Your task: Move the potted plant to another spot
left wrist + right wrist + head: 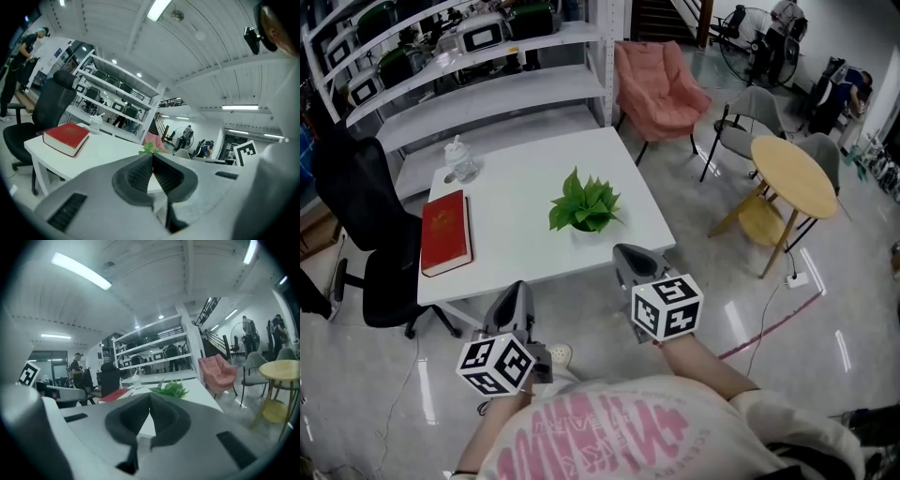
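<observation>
Both grippers hover at the near edge of the desk (525,202). The left gripper (516,292) has its jaws pressed together with nothing between them. The right gripper (630,255) is the same, jaws closed tight and empty. The plant (584,208) stands upright on the desk, right of centre, ahead of the right gripper and apart from it. A red book (445,232) lies on the left side, with a bottle (459,159) behind it near the far corner.
</observation>
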{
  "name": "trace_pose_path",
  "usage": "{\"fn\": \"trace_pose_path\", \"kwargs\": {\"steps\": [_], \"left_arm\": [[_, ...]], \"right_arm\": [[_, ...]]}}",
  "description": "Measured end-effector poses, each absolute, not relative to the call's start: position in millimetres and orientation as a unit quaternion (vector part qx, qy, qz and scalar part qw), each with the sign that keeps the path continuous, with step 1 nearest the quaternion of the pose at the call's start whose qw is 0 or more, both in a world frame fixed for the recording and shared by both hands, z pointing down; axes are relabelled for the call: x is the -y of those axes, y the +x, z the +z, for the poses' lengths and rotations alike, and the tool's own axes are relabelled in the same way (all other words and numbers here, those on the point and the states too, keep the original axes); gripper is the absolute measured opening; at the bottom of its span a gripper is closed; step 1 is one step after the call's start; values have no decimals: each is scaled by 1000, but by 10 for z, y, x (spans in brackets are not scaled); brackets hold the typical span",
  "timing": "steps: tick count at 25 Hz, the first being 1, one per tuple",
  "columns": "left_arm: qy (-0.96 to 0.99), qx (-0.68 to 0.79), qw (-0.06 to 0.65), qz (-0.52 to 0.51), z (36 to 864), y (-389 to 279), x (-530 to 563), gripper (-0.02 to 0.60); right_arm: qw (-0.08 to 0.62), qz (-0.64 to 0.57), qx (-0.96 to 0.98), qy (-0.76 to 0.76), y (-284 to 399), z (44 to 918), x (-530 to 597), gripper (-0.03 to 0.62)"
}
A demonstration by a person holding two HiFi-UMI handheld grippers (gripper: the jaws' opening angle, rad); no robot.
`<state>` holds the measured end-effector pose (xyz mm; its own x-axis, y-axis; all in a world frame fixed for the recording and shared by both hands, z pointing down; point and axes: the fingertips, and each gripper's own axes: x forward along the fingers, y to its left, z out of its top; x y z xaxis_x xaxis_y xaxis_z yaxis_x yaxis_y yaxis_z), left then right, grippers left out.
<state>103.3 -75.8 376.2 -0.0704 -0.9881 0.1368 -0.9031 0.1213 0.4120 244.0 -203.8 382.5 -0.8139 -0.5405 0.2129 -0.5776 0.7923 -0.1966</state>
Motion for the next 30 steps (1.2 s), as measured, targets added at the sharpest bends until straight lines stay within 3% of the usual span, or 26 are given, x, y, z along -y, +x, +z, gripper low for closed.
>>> {"fn": "trace_pose_path", "kwargs": {"steps": [30], "left_arm": [[641, 724, 232, -107, 4051, 1015, 823, 3]], "right_arm": [[125, 130, 925, 334, 2690, 4236, 2210, 6]]}}
